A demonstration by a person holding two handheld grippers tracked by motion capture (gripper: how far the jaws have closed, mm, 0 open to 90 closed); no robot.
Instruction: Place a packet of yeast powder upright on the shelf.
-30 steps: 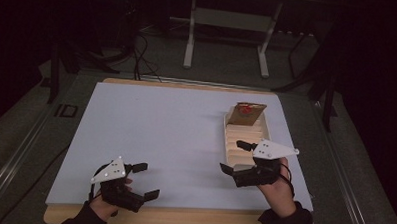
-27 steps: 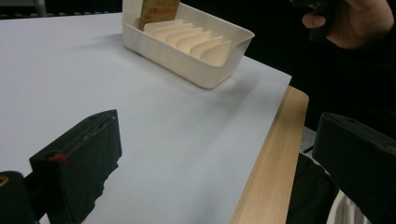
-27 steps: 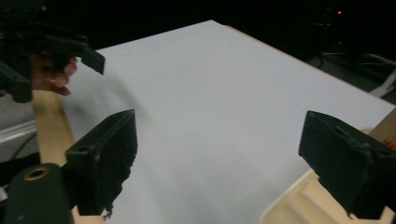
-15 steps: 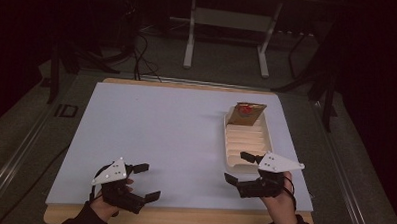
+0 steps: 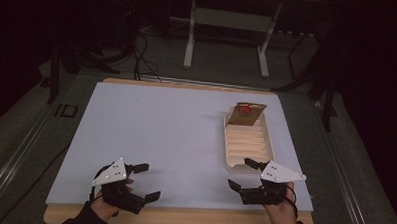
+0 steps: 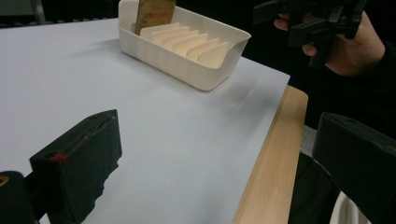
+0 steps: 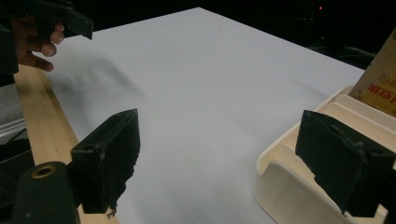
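Near the desk's front edge, two empty claws held by a person.
Left claw and right claw both gape; ahead of the right sits a slotted tray, a brown card propped upright at its far end.

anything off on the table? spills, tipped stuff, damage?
Nothing stands out. The cream slotted tray sits flat on the white sheet, the brown packet stands in its far end, and both tools, left and right, are open and empty.
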